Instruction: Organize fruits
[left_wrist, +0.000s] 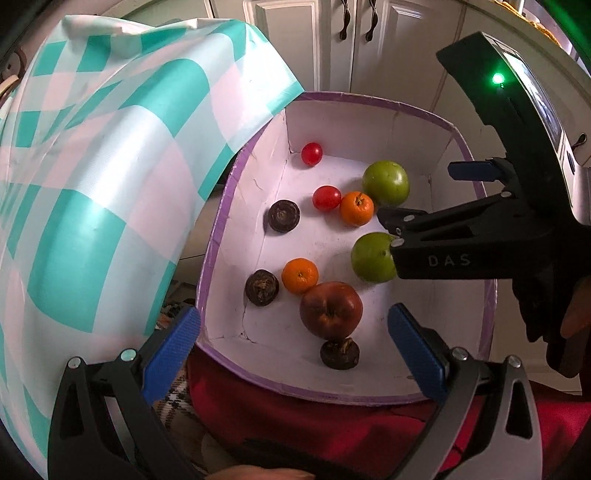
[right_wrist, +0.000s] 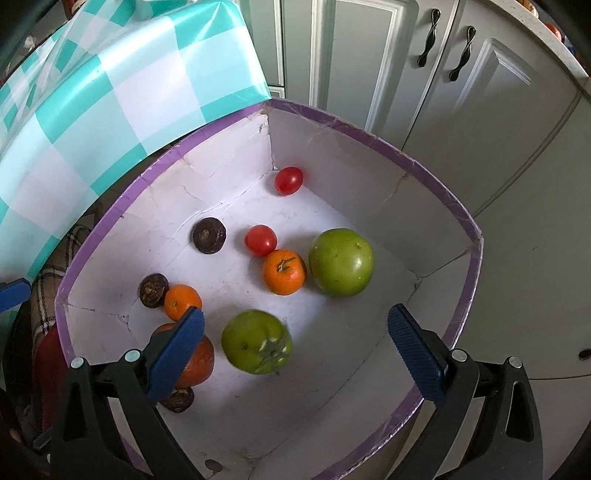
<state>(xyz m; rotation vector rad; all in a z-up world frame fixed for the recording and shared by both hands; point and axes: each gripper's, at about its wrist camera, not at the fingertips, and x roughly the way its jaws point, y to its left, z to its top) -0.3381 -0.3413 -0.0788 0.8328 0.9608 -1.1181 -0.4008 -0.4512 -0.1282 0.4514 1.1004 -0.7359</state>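
Blue ribbed pads (right_wrist: 177, 354) of my right tool (right_wrist: 295, 349) filled the bottom of the right wrist frame, spread wide and released, with nothing pressed between them. Just above the gap, low in the centre, lay the nearer green tomato-like fruit (right_wrist: 256, 347), slightly blurred, on the floor of the white cardboard box with a purple rim (right_wrist: 373, 140). My left tool (left_wrist: 293, 347) was likewise released; in its view a dark red apple (left_wrist: 330, 308) sat just above its gap. Small orange mandarins, red cherry tomatoes, dark brown chestnut-like pieces and a second green fruit (right_wrist: 341, 262) lay scattered mid-frame. I judged the step as an approach for picking. Next I needed to straddle the nearer green fruit squarely before clenching.
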